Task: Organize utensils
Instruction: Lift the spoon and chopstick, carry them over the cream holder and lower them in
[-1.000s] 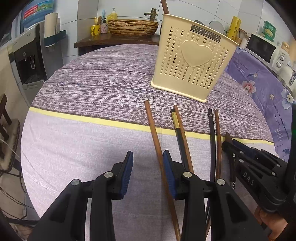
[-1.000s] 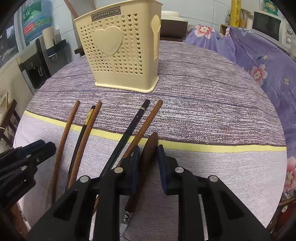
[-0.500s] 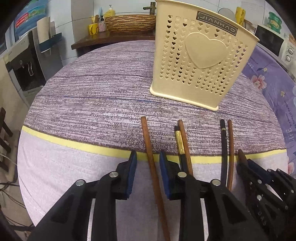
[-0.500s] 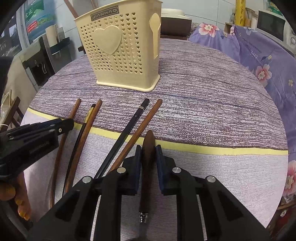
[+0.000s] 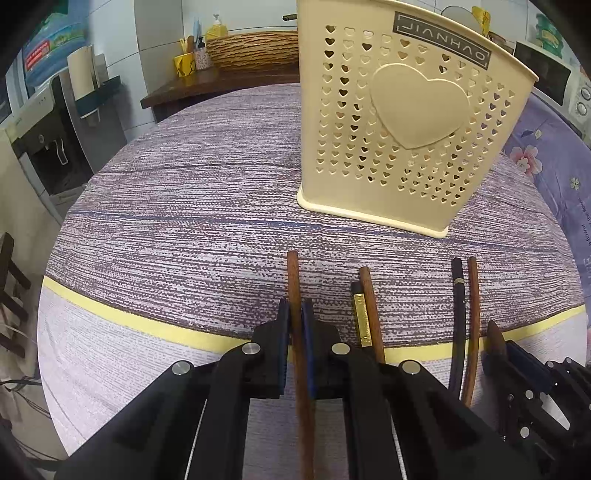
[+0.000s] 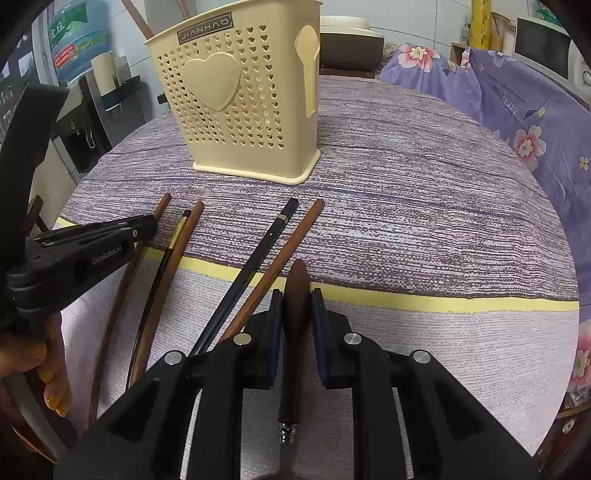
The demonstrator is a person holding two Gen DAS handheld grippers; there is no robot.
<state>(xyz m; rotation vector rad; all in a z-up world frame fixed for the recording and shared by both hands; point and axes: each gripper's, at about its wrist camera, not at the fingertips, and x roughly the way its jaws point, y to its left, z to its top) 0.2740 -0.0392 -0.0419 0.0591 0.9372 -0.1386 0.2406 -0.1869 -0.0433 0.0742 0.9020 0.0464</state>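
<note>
On the tablecloth, in front of the holder, five chopsticks and one dark-handled utensil lie roughly parallel, their far tips pointing toward the holder. That alignment suits you: each piece can be taken along its length without turning it first.

Your left gripper is clenched on the leftmost chopstick. The blue pads press its shaft from both sides, a little behind the far tip. Gripping near one end leaves most of the stick hanging free, so judge the balance before you lift. This stick lies apart from its neighbours, which is probably why it offers the cleanest pickup.

Your right gripper is closed on the utensil's wooden handle, with the handle's rounded end projecting past the pads. The metal neck shows behind the pads; the working end is out of view, so you cannot tell what kind of utensil it is.

Between the two grippers lie a black stick with a gold band touching a brown one, then another black and brown pair. None of these is held.

The holder stands upright, and at least one stick already leans out of its top. Both held pieces rest low on the cloth; lifting and dropping them in the holder appears to be the next step.
</note>
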